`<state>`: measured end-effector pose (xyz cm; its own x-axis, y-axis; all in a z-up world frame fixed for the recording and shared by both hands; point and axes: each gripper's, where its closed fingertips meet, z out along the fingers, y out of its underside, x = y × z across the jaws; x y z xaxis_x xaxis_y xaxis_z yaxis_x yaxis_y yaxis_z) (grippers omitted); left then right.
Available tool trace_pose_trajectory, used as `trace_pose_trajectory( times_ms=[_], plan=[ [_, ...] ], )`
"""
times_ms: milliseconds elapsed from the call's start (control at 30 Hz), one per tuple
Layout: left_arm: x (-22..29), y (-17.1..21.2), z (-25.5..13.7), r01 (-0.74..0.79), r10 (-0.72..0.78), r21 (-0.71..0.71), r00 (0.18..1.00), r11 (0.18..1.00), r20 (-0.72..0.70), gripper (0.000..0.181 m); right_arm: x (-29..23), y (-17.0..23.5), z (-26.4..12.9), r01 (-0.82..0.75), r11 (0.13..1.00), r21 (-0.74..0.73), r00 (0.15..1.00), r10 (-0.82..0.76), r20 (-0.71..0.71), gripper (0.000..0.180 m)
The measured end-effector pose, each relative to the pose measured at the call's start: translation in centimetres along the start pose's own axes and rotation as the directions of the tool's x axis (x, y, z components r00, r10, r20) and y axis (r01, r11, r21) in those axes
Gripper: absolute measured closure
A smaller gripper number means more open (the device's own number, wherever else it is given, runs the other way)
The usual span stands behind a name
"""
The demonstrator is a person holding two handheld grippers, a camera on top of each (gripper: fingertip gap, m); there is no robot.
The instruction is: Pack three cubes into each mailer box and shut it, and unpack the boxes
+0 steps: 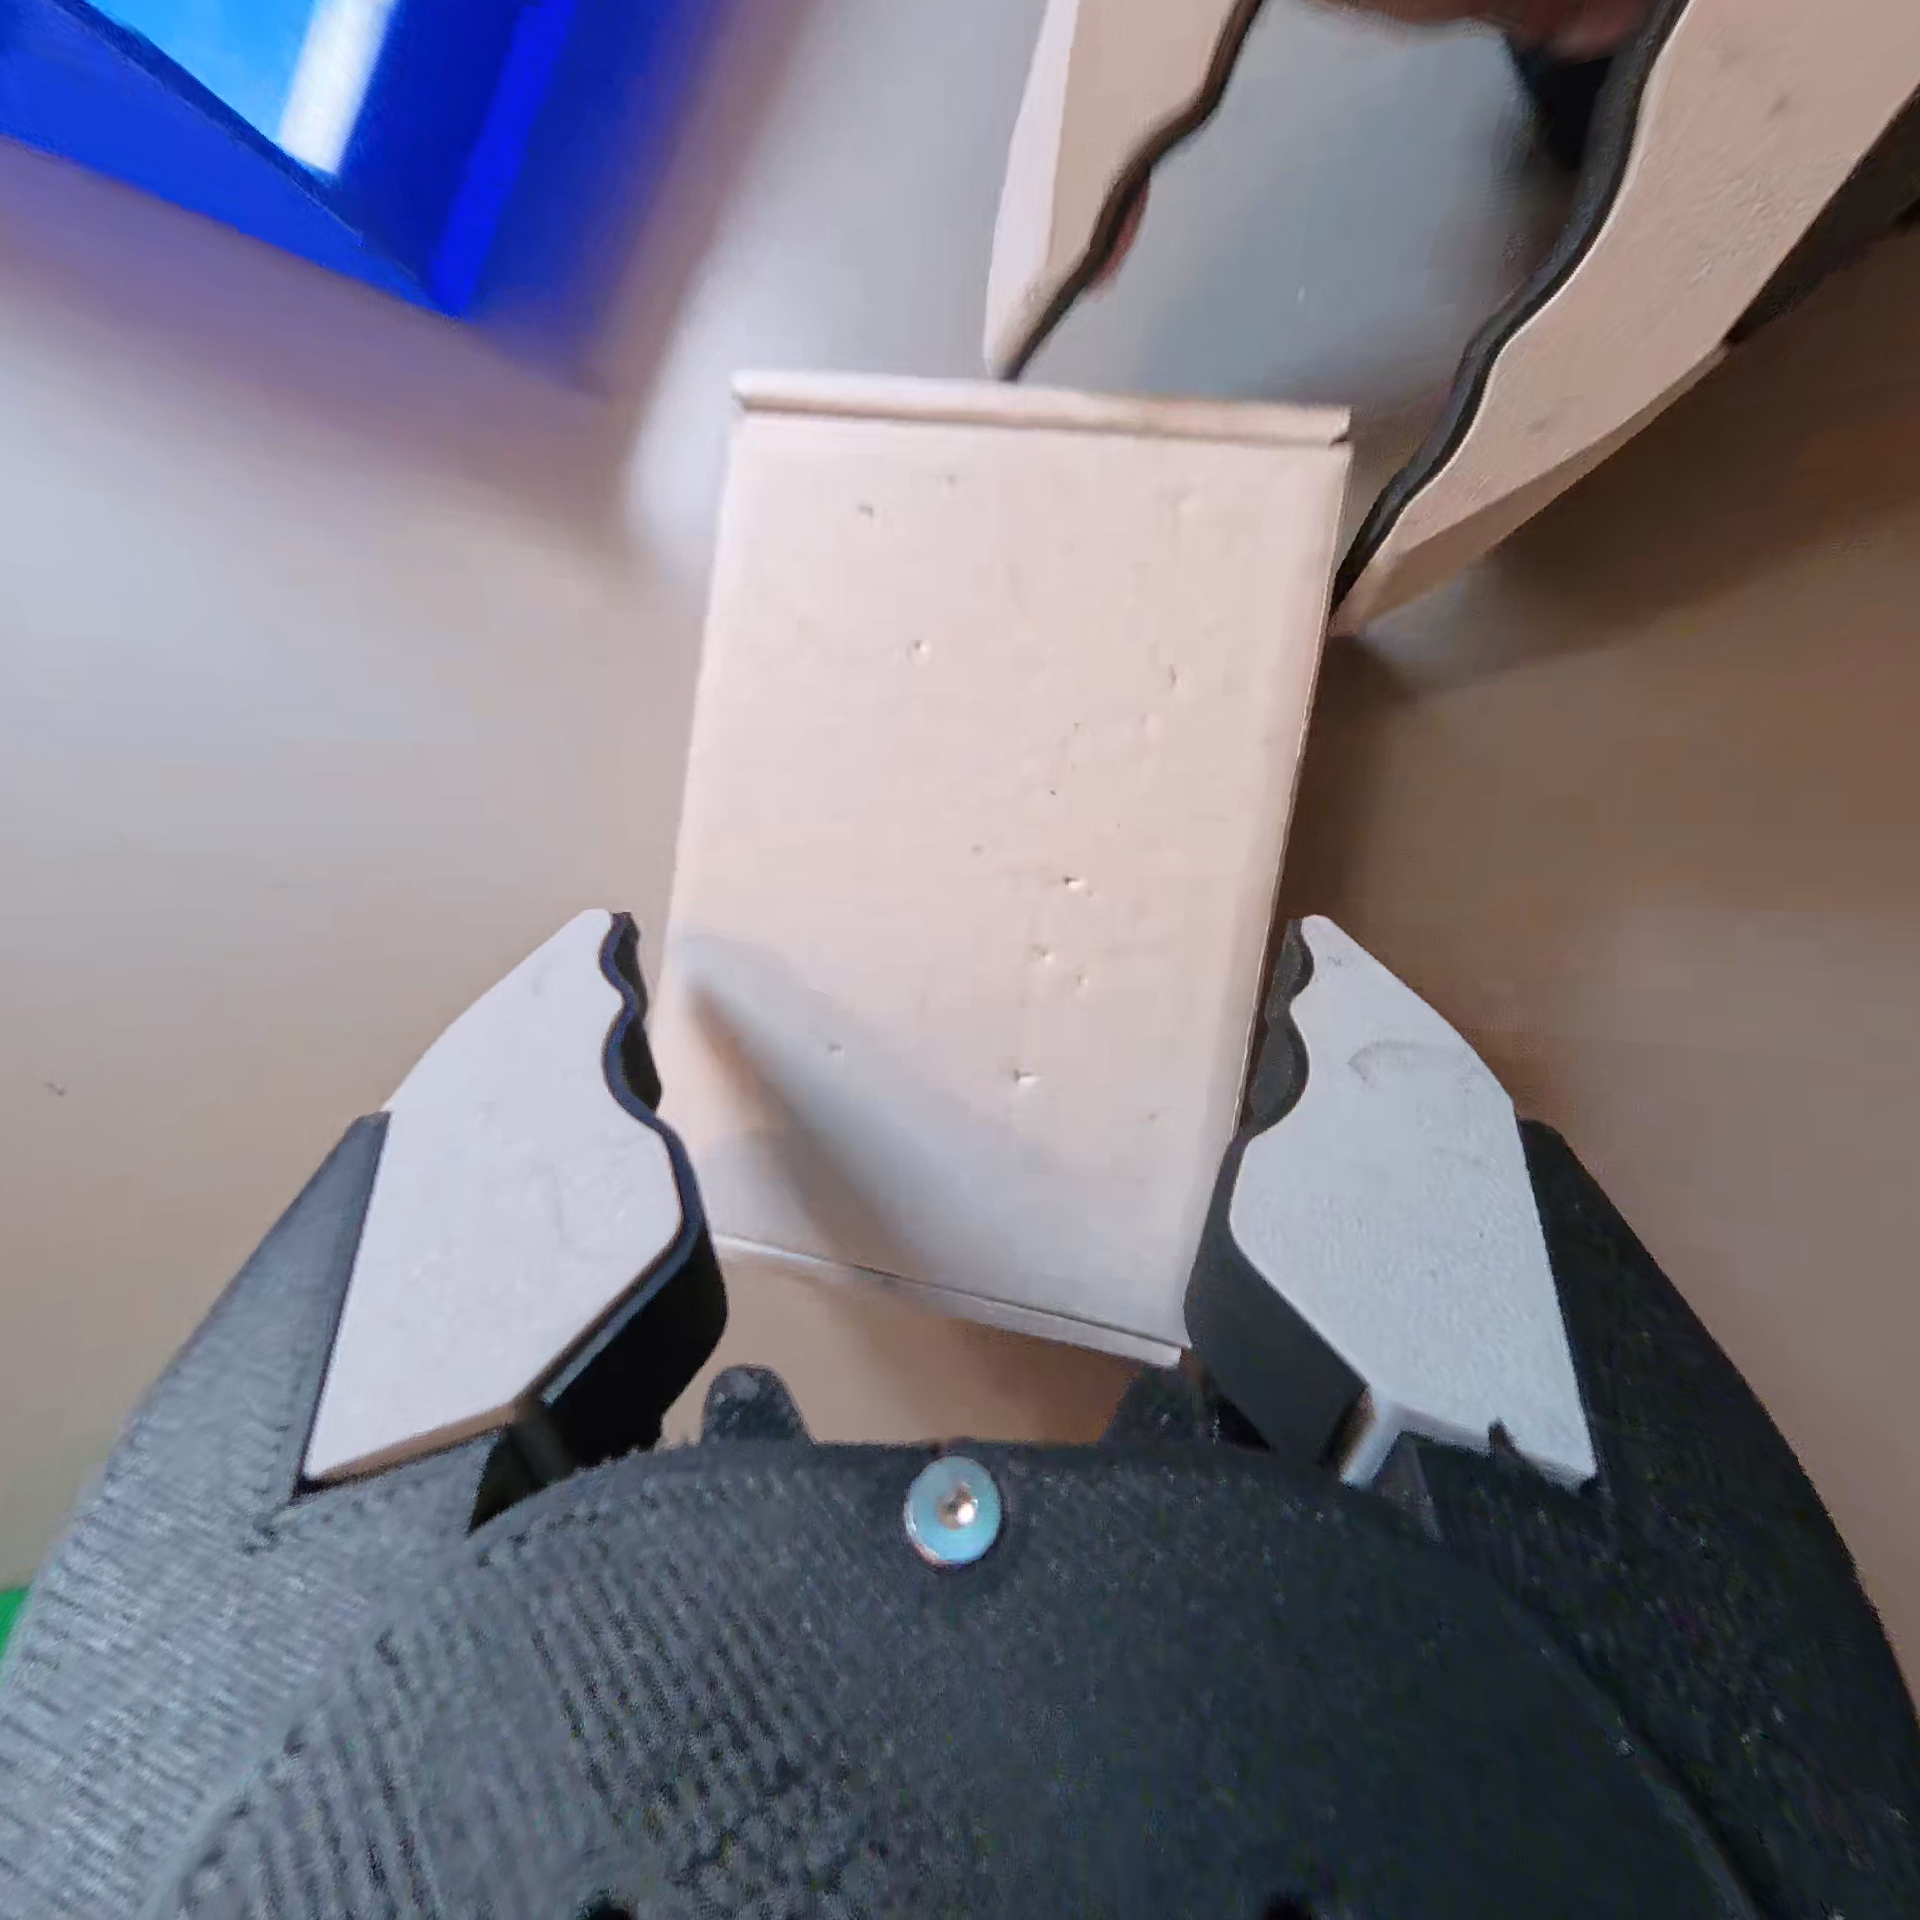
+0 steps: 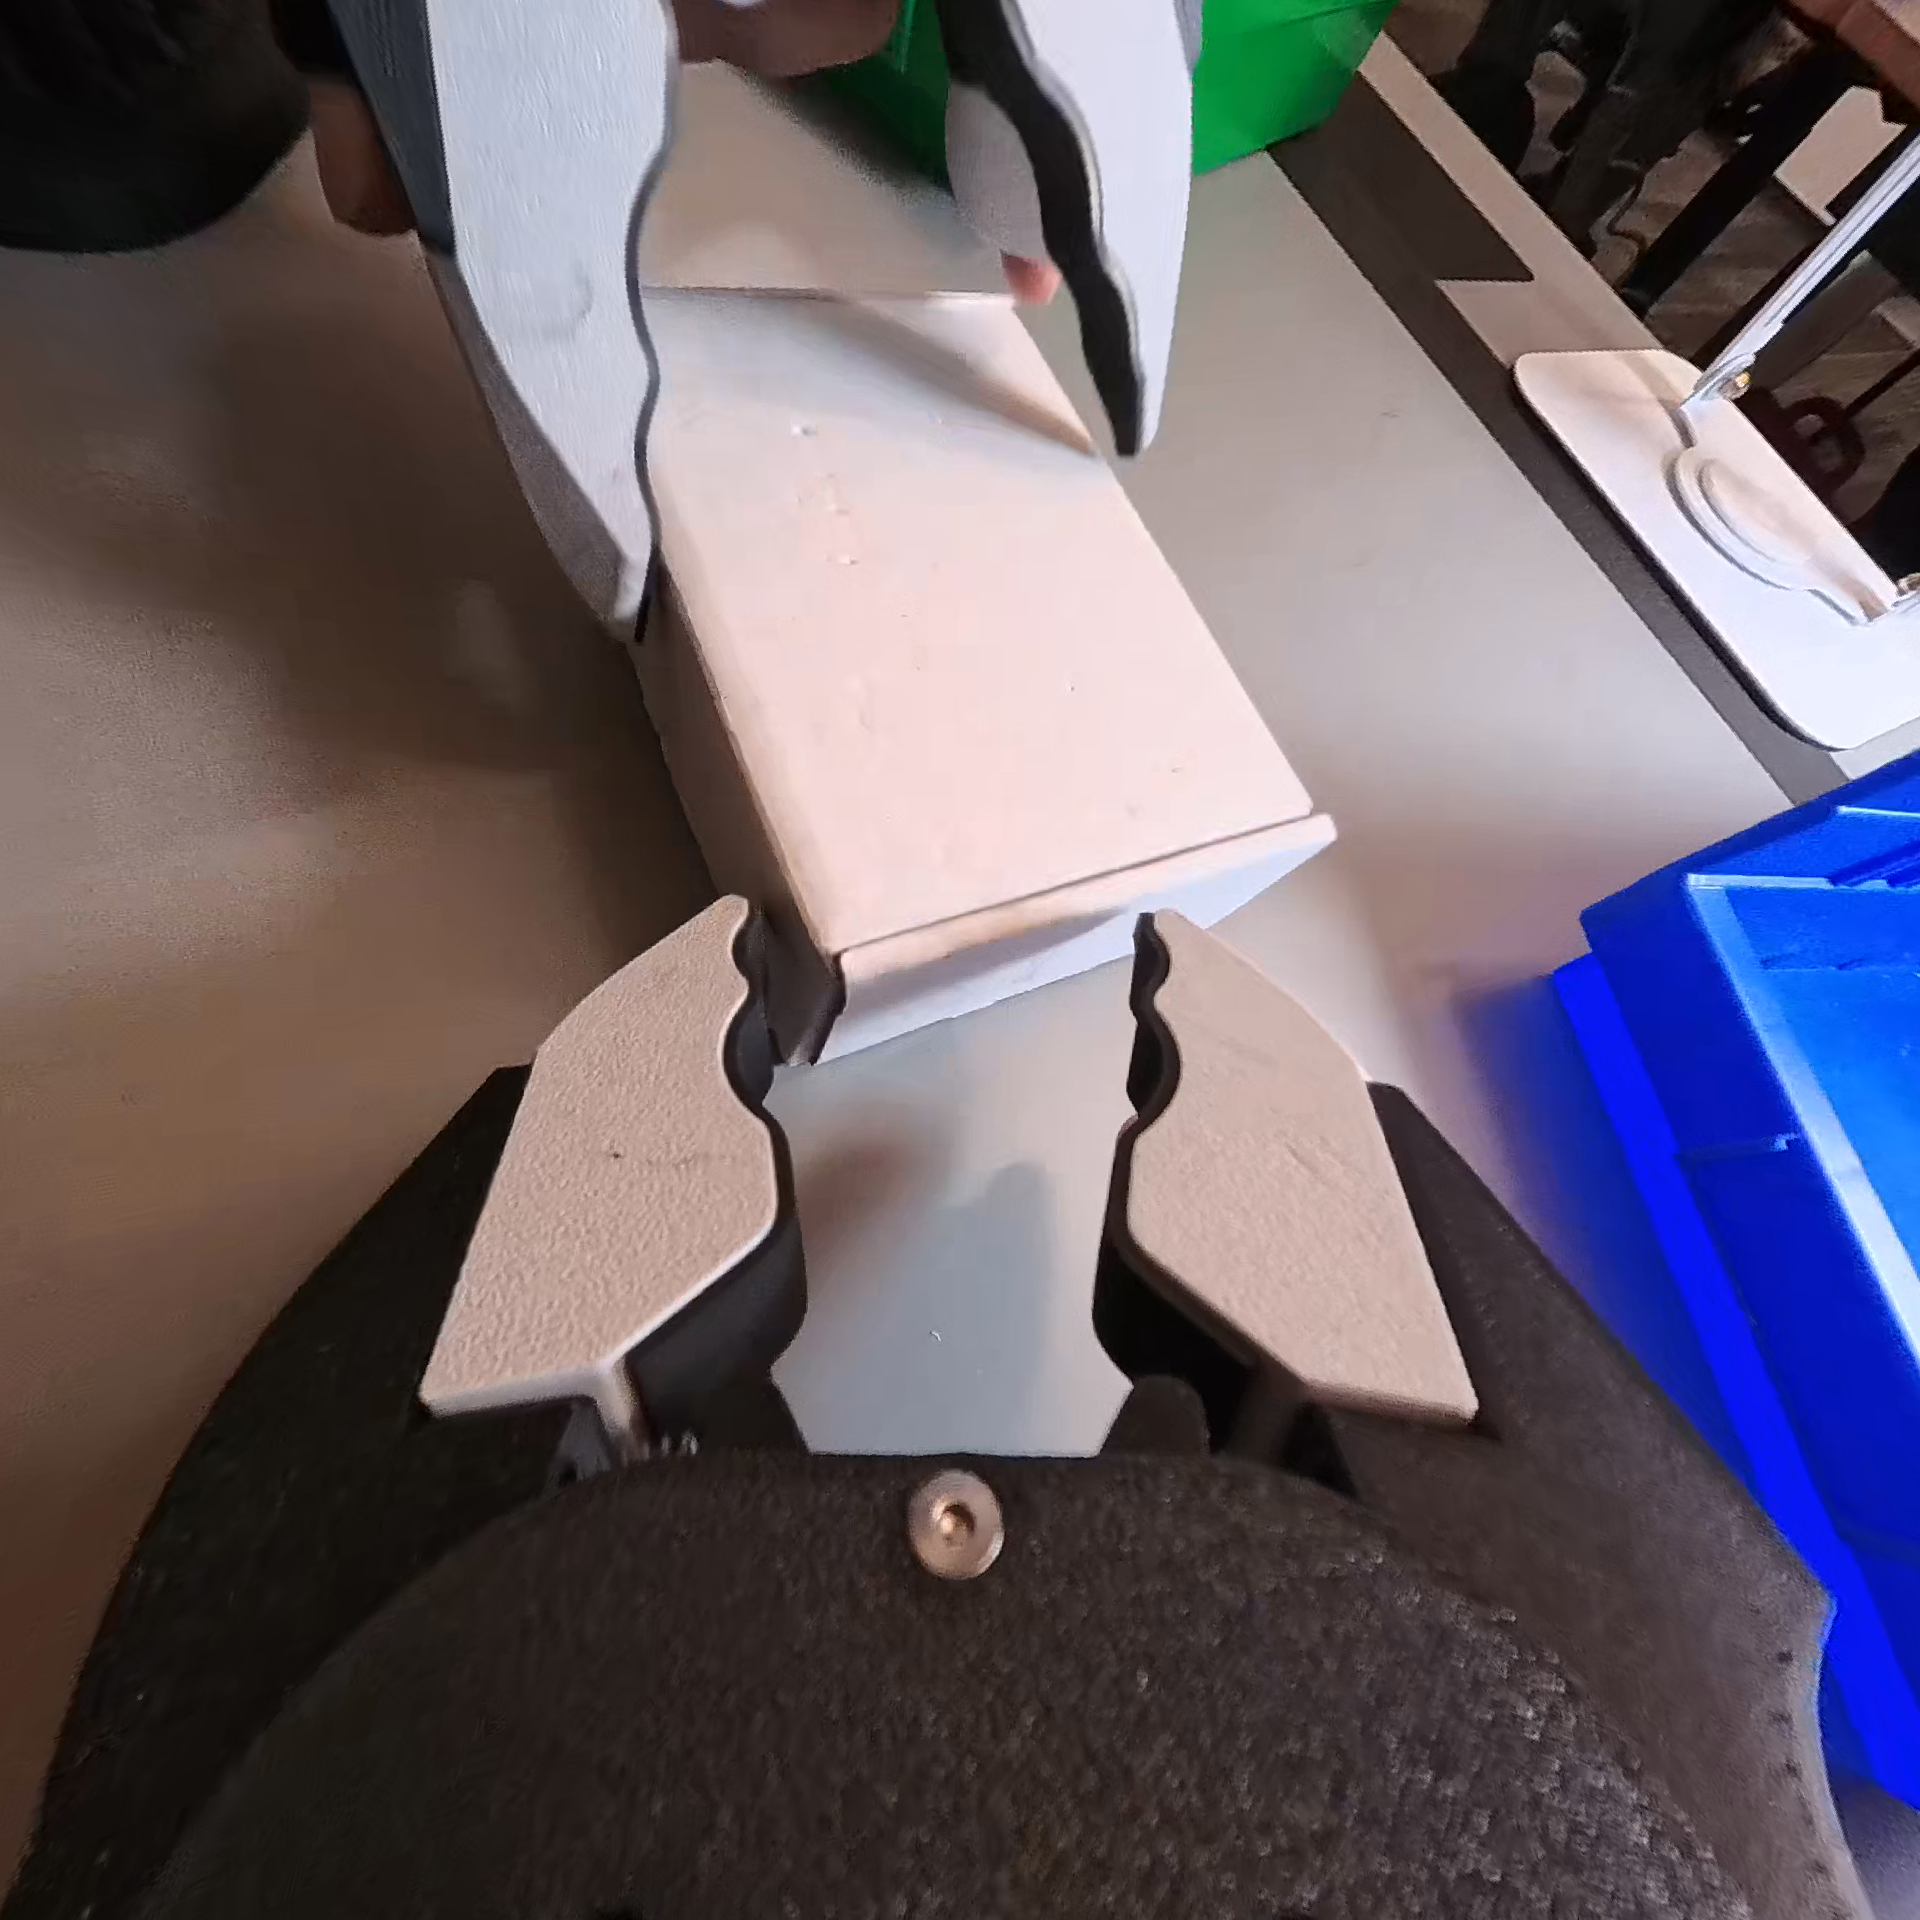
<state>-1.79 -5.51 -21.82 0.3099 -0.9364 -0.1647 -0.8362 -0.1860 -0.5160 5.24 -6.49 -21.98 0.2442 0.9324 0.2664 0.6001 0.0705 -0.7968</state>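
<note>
A closed white mailer box (image 1: pixel 987 831) lies flat on the pale table (image 1: pixel 312 727). My left gripper (image 1: pixel 956 977) straddles its near end with a pad against each long side, shut on the box. My right gripper (image 2: pixel 945 935) is open at the box's other end (image 2: pixel 935 675). Its left fingertip touches the box's near corner and its right fingertip stands in front of the end face. Each gripper also shows in the other's view: the right one (image 1: pixel 1174 488) at the top, the left one (image 2: pixel 883 535) over the far end. No cubes are visible.
A blue bin (image 2: pixel 1766 1091) stands close to the right of my right gripper and shows at the top left of the left wrist view (image 1: pixel 260 135). A green bin (image 2: pixel 1247 94) stands behind the box. A white stand base (image 2: pixel 1704 540) sits near the table's right edge.
</note>
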Motion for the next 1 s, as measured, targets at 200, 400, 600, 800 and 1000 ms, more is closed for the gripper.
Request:
trace_pose_trajectory(
  times_ms=[200,400,600,800,1000],
  plan=[
    [-0.5,1.9,-3.4,0.109,-0.116,0.244,0.993,0.964,0.017,0.075,0.3,0.8,-0.2,0.059,0.998,-0.032,0.998,-0.059,0.006,0.112],
    [1.6,7.5,-2.2,0.211,-0.211,0.201,0.977,0.956,-0.023,0.081,-0.4,2.8,0.7,0.158,0.976,-0.152,0.987,-0.151,0.062,0.119],
    [1.6,7.4,-1.0,0.049,-0.068,0.145,0.989,0.988,0.129,0.115,-1.3,2.0,1.1,0.138,0.979,-0.151,0.986,-0.121,0.116,0.128],
    [3.2,5.4,-4.6,0.115,-0.115,0.248,0.993,0.962,-0.015,0.117,-2.3,-0.7,-2.2,-0.091,0.991,-0.102,0.954,0.116,0.276,0.131],
    [4.9,3.7,-6.9,0.477,-0.381,0.212,0.847,0.853,-0.371,0.121,-2.6,-2.6,-4.5,-0.409,0.882,-0.232,0.745,0.470,0.473,0.131]
  ],
)
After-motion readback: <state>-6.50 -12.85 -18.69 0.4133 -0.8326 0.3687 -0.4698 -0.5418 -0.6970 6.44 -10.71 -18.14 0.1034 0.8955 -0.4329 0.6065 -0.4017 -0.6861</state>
